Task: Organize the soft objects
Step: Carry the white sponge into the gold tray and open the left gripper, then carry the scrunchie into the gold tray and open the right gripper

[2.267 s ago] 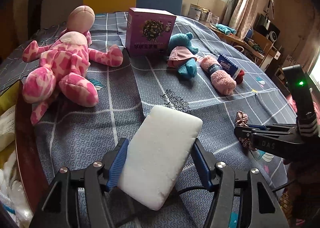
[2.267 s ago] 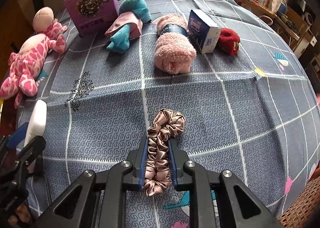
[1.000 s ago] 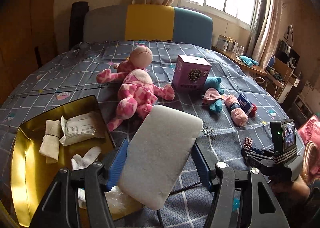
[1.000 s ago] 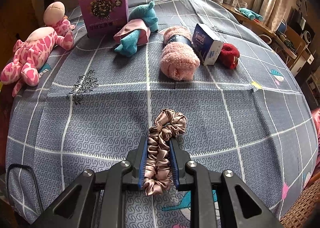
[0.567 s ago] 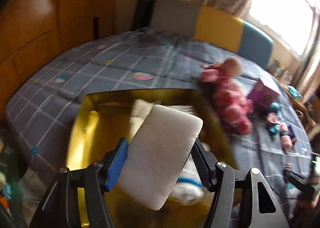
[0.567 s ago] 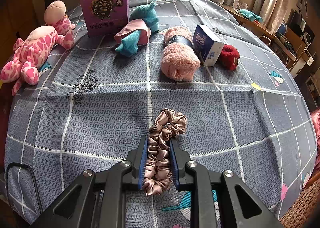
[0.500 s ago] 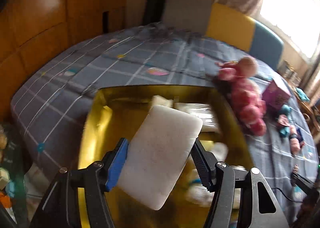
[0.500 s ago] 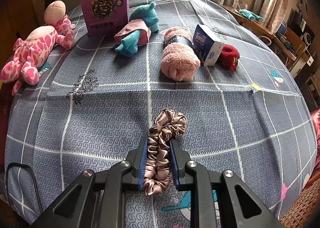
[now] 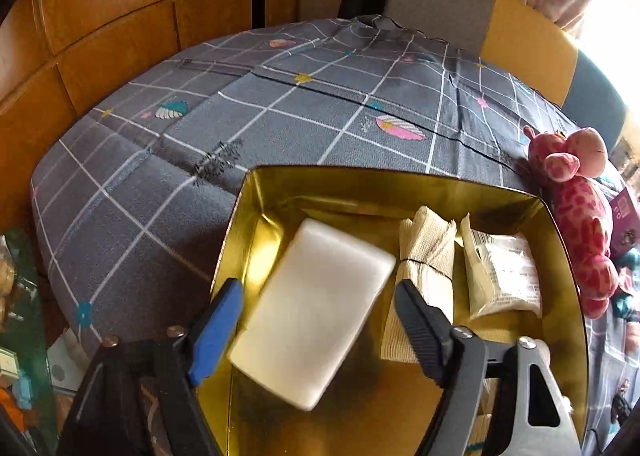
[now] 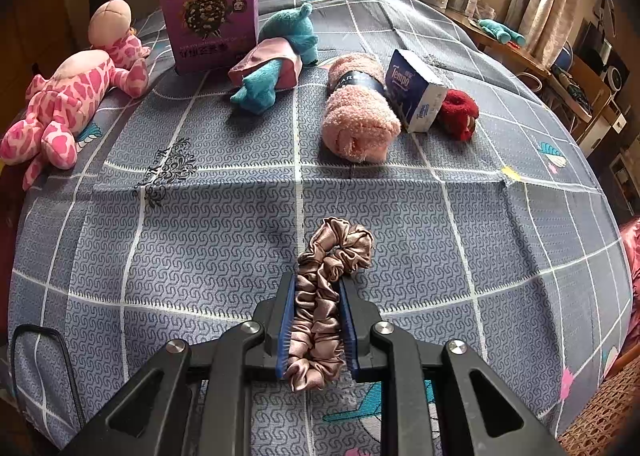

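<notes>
Left gripper (image 9: 320, 320): jaws opening, white sponge (image 9: 312, 312) released between them over gold tin (image 9: 256, 191). Right gripper (image 10: 318, 312): clenched on satin scrunchie (image 10: 324, 296).

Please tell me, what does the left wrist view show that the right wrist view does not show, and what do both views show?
Only the left wrist view shows the gold box, the white sponge over it between the opening jaws of the left gripper, a tied beige cloth bundle and a sealed packet inside.

Only the right wrist view shows the right gripper shut on a satin scrunchie, the teal plush, the pink rolled towel, the tissue pack and a red plush.

Both show the pink spotted plush and the grey checked bedcover.
</notes>
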The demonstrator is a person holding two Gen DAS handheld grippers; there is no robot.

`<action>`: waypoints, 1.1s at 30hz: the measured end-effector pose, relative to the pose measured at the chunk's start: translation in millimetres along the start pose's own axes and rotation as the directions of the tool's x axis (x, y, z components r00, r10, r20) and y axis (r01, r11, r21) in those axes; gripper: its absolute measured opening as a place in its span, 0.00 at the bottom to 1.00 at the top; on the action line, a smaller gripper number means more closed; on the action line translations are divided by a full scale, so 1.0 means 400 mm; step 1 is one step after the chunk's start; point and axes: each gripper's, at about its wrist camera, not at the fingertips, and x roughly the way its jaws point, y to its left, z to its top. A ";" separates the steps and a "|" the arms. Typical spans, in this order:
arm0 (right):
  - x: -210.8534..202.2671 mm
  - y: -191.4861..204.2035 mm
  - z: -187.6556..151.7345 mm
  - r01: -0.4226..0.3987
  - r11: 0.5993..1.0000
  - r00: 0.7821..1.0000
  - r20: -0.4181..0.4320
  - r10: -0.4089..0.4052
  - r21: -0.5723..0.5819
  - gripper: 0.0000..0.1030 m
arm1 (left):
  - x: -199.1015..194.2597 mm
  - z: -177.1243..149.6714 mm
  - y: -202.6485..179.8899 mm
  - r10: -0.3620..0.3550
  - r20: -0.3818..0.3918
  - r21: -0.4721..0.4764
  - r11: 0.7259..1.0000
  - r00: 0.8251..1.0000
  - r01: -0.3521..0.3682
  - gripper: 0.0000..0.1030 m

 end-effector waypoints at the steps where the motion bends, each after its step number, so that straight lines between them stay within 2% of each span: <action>1: 0.000 0.001 0.000 0.001 1.000 1.000 0.000 -0.001 -0.001 0.21 | -0.005 -0.001 -0.004 0.005 0.010 0.004 1.000 1.000 -0.005 0.85; 7: 0.000 0.000 0.000 -0.001 1.000 1.000 0.000 0.001 0.007 0.21 | -0.079 -0.036 -0.030 -0.002 0.072 0.015 1.000 0.997 0.001 0.86; 14: -0.006 -0.015 0.007 -0.026 0.999 1.000 -0.005 0.027 0.048 0.19 | -0.181 -0.109 -0.085 -0.050 0.154 0.056 0.998 0.987 0.042 0.88; 24: -0.100 0.012 0.032 -0.060 0.998 0.990 0.129 0.056 0.028 0.19 | -0.235 -0.167 -0.142 -0.085 0.172 0.115 0.991 0.981 0.066 0.88; 29: -0.168 0.065 0.051 -0.125 0.992 0.976 0.180 0.126 -0.018 0.19 | -0.236 -0.176 -0.144 -0.084 0.169 0.113 0.991 0.982 0.065 0.88; 31: -0.193 0.091 0.065 -0.190 0.981 0.963 0.185 0.194 -0.039 0.19 | -0.238 -0.179 -0.138 -0.080 0.176 0.107 0.992 0.981 0.062 0.88; 33: -0.217 0.123 0.080 -0.283 0.957 0.941 0.176 0.290 -0.064 0.19 | -0.239 -0.178 -0.130 -0.081 0.182 0.102 0.993 0.980 0.063 0.88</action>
